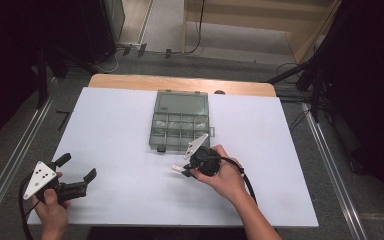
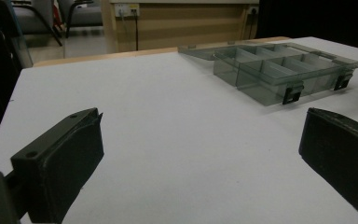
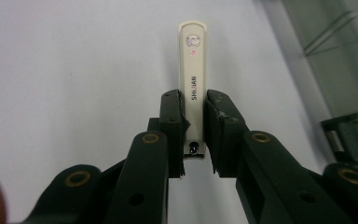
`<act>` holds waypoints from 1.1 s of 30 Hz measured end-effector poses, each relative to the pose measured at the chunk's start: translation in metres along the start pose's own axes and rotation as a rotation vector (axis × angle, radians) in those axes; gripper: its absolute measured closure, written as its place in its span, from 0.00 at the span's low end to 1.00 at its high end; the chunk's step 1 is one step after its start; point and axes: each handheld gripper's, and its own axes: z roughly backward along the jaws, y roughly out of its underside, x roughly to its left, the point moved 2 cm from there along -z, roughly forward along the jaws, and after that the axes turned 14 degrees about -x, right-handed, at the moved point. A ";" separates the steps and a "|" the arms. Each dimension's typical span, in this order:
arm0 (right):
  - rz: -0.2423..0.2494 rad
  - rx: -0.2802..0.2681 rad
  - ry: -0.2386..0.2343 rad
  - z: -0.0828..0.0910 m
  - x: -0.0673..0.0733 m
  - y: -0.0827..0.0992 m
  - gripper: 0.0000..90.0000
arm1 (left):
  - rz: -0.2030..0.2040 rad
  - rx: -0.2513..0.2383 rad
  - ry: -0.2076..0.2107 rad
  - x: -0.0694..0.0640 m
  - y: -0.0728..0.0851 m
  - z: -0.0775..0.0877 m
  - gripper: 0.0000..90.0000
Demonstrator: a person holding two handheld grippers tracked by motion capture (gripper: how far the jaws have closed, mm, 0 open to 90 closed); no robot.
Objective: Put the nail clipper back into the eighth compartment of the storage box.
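1. Black jaws of the right claw (image 3: 195, 126) rise from the bottom of the right gripper view, clenched on a cream nail clipper (image 3: 192, 70) – one pad presses each long side of it.
2. That clipper points straight away from the camera. Its far end carries a small picture, and dark lettering runs along its body. Its near end, with a small metal pin, sits between the jaws.
3. Seen from the high view, the right claw (image 1: 184, 171) lies just above the white table (image 1: 115, 130), held in a person's right hand (image 1: 225, 179). The clipper (image 1: 178, 169) sticks out to the left of the jaws, near the table's middle and towards the front.
4. Just behind the right claw sits a grey see-through box (image 1: 180, 125) with small compartments. Its lid lies open and flat on the far side. Two dark latches sit on its near edge.
5. At the front left corner of the table, the person's left hand (image 1: 52, 210) holds the left claw (image 1: 77, 167). Its jaws stand wide apart, released, with nothing between them.
6. From the left gripper view, the two black jaws of the left claw (image 2: 200, 149) frame bare table, and the box (image 2: 279, 70) lies farther off to the right – well apart from them.
7. A black cable trails from each claw towards the person.
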 end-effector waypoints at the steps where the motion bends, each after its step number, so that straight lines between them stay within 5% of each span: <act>1: 0.000 -0.005 0.002 0.003 -0.001 0.000 0.88 | 0.000 0.000 0.000 0.000 0.000 0.000 0.00; 20: -0.116 -0.234 0.070 0.035 -0.019 0.002 0.88 | -0.002 0.001 0.000 0.000 0.000 0.000 0.00; 33: -0.169 -0.335 0.134 0.046 -0.028 0.005 0.88 | -0.003 0.001 0.000 0.000 0.000 0.000 0.00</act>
